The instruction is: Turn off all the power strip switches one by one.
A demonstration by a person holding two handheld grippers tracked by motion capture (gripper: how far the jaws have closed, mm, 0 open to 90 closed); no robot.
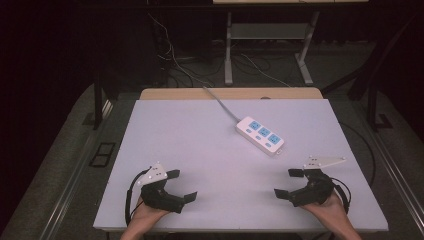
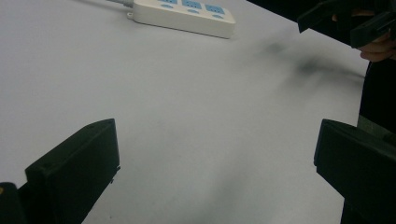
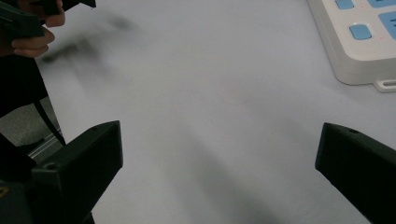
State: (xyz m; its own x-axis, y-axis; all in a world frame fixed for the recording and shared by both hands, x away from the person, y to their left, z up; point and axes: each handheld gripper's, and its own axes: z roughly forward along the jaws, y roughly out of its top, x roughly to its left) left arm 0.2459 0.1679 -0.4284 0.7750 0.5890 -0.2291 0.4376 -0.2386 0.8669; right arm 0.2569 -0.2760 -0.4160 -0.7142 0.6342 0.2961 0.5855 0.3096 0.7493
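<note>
Both grippers low at near edge of tabletop (image 1: pixel 150 120), jaws spread wide, nothing held: left gripper (image 1: pixel 184 185) toward near-left corner, right gripper (image 1: pixel 288 183) toward near-right corner. White power strip (image 1: pixel 260 135) flat, right of centre toward far edge, untouched, well apart from both. Long axis diagonal, cable end toward far-left, free end toward near-right. Right gripper judged nearer; strip lies ahead and slightly inward of its jaws.

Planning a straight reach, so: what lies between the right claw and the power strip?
Nothing: in the high view, bare table runs from the open right claw to the power strip.
</note>
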